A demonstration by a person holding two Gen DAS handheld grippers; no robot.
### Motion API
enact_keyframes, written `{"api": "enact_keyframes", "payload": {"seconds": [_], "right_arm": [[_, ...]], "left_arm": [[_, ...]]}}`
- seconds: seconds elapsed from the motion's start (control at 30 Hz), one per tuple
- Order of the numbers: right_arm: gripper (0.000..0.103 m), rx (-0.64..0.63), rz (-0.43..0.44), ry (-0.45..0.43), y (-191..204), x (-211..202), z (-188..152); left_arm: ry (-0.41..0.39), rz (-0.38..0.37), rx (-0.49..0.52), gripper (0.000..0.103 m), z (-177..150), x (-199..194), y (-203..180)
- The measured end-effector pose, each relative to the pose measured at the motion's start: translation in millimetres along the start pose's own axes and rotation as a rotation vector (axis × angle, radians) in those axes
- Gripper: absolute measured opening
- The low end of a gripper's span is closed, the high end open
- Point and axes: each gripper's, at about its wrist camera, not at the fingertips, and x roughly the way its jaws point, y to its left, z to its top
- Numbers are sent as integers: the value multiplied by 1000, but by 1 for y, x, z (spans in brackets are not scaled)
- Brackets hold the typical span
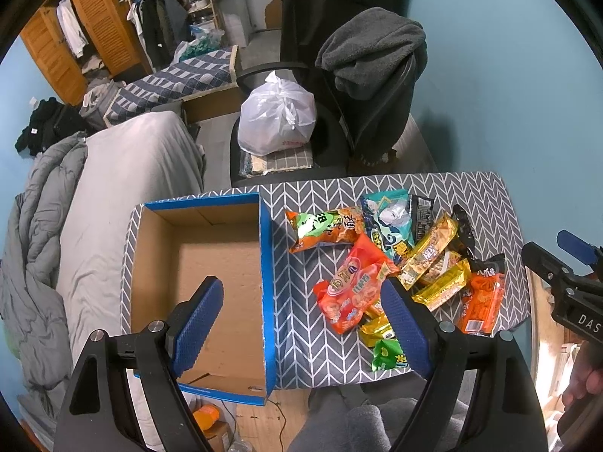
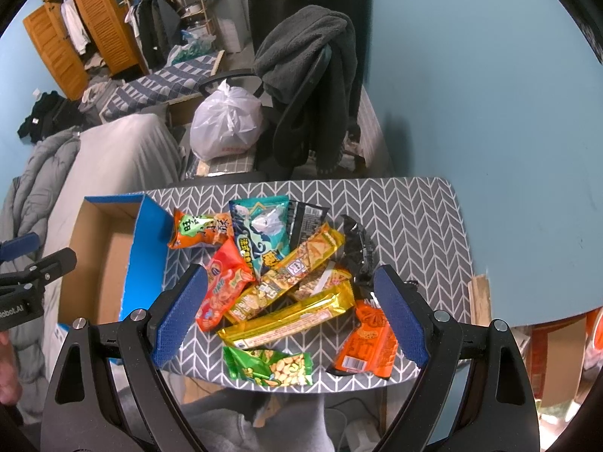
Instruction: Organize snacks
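A blue-edged cardboard box [image 1: 265, 263] [image 2: 145, 248] sits empty on the left of the herringbone table [image 1: 301, 327] [image 2: 414, 218]. To its right lies a pile of snack packs: a red pack [image 1: 350, 293] [image 2: 222, 286], a teal pack [image 1: 388, 226] [image 2: 260, 229], gold bars [image 1: 429, 252] [image 2: 286, 320], an orange pack [image 1: 480, 303] [image 2: 367, 342] and a green peanut pack [image 2: 269, 367] [image 1: 388, 354]. My left gripper [image 1: 301, 324] hangs open above the box's right wall. My right gripper [image 2: 292, 320] is open above the pile, holding nothing.
Behind the table an office chair [image 1: 339, 128] [image 2: 301, 120] carries a dark garment and a white plastic bag [image 1: 277, 116] [image 2: 226, 124]. A grey bed [image 1: 113, 188] [image 2: 113, 150] runs along the left. The person's knees [image 1: 358, 422] are below the table's near edge.
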Motion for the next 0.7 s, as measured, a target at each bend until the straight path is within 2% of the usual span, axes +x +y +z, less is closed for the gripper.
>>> {"api": "enact_keyframes", "payload": {"seconds": [0.5, 0.7], "right_arm": [[88, -6, 1, 19, -6, 4, -1], [88, -3, 2, 40, -18, 11, -3]], "left_arm": [[6, -3, 3, 87, 2, 4, -2], [20, -1, 34, 87, 4, 23, -1]]}}
